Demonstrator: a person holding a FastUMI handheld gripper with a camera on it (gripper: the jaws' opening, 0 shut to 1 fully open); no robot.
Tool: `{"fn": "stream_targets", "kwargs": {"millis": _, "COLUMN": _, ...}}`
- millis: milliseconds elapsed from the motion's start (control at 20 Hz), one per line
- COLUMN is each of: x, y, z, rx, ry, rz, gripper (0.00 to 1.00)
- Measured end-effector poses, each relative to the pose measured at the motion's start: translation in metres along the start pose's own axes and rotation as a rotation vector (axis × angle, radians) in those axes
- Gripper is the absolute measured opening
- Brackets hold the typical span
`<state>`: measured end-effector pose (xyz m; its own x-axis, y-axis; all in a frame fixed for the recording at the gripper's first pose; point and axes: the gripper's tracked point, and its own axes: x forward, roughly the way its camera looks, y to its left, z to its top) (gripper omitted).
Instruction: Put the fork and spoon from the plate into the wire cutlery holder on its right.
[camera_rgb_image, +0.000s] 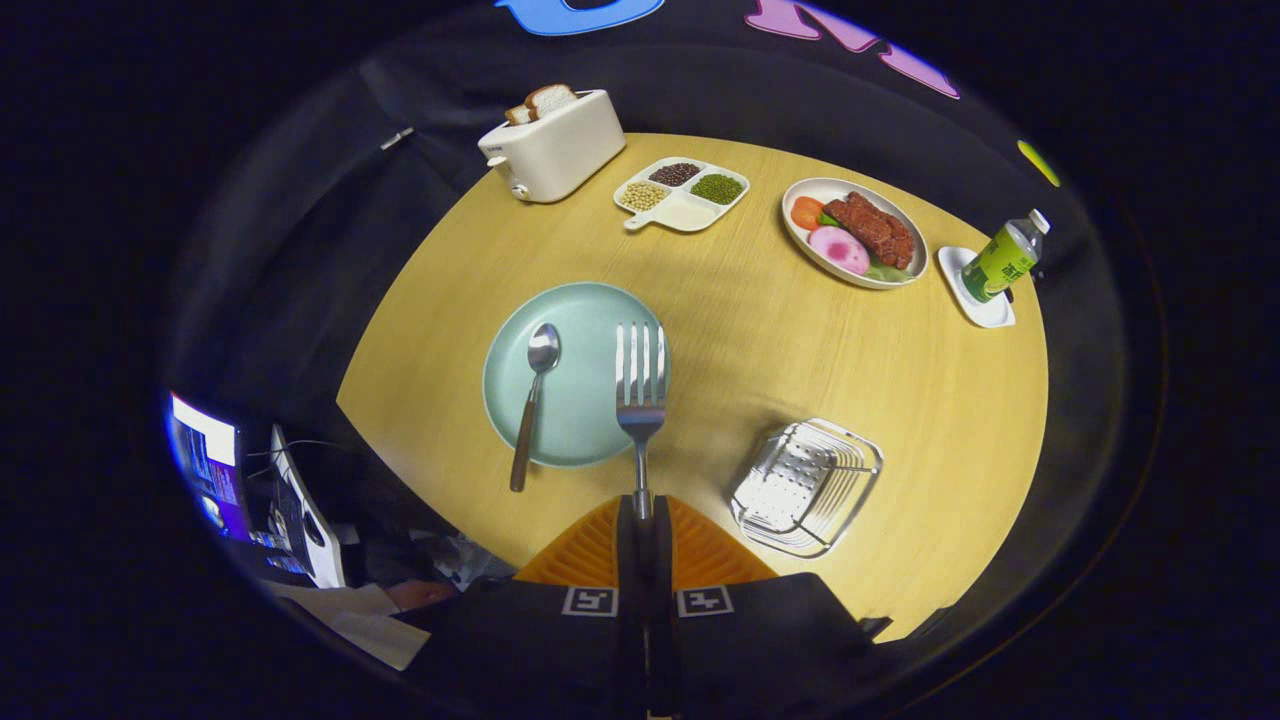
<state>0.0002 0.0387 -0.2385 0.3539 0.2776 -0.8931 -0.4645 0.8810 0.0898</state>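
The fingers (641, 515) are pressed tight together on the handle of one fork (640, 385), and the fork sticks out ahead of them, up off the bench (800, 350), with its prongs over the right edge of the green plate (580, 330). One spoon (533, 400) lies on the plate, bowl up top, with its handle poking off the near rim onto the bench. The wire cutlery holder (806, 486) sits to the right of the plate, just ahead of the fingers, and it looks empty, though the shine makes that hard to tell. Farther back there is one white toaster (553, 150) with two slices of bread (540, 102) in it. Next to it is one tray (682, 194) with four parts: dark beans, green beans, pale beans, and something white. One oval dish (853, 234) holds meat, tomato and a pink slice. One green bottle (1005, 258) stands on a small white saucer (985, 305).
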Motion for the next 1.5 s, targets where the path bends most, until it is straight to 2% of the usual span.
{"fn": "stream_targets", "kwargs": {"millis": 350, "x": -0.005, "y": -0.078, "z": -0.051, "rx": 0.047, "ry": 0.122, "rz": -0.059, "gripper": 0.07}}
{"fn": "stream_targets", "kwargs": {"millis": 750, "x": 0.017, "y": -0.085, "z": -0.067, "rx": 0.13, "ry": 0.266, "rz": -0.019, "gripper": 0.07}}
{"fn": "stream_targets", "kwargs": {"millis": 1100, "x": 0.023, "y": -0.091, "z": -0.057, "rx": 0.158, "ry": 0.266, "rz": -0.028, "gripper": 0.16}}
{"fn": "stream_targets", "kwargs": {"millis": 1150, "x": 0.022, "y": -0.091, "z": -0.054, "rx": 0.16, "ry": 0.253, "rz": -0.03, "gripper": 0.21}}
{"fn": "stream_targets", "kwargs": {"millis": 1250, "x": 0.019, "y": -0.092, "z": -0.049, "rx": 0.159, "ry": 0.228, "rz": -0.035, "gripper": 0.41}}
{"fn": "stream_targets", "kwargs": {"millis": 1300, "x": 0.017, "y": -0.09, "z": -0.047, "rx": 0.158, "ry": 0.214, "rz": -0.034, "gripper": 0.47}}
{"fn": "stream_targets", "kwargs": {"millis": 1350, "x": 0.014, "y": -0.09, "z": -0.044, "rx": 0.152, "ry": 0.197, "rz": -0.036, "gripper": 0.64}}
{"fn": "stream_targets", "kwargs": {"millis": 1450, "x": 0.007, "y": -0.086, "z": -0.038, "rx": 0.142, "ry": 0.151, "rz": -0.037, "gripper": 0.77}}
{"fn": "stream_targets", "kwargs": {"millis": 1500, "x": 0.005, "y": -0.087, "z": -0.033, "rx": 0.13, "ry": 0.121, "rz": -0.048, "gripper": 0.88}}
